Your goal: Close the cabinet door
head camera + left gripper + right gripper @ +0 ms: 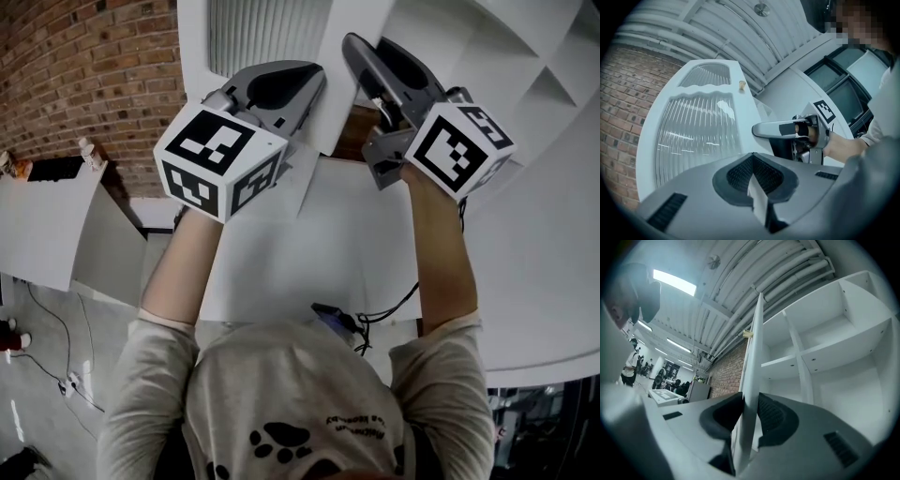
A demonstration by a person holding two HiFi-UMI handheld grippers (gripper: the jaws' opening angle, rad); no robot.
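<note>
Grip: left gripper [753,161], right gripper [750,401] clench cabinet door [693,136].
Risk: we may trap them against shelves [825,350] (releasing late).

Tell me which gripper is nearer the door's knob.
The right gripper: it holds the door edge higher, below the knob; the left gripper is lower.

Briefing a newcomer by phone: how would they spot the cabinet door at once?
Start at the big white cabinet of open shelves beside the brick wall. The cabinet door stands open off its front, the only white panel with ribbed glass and a small knob.
</note>
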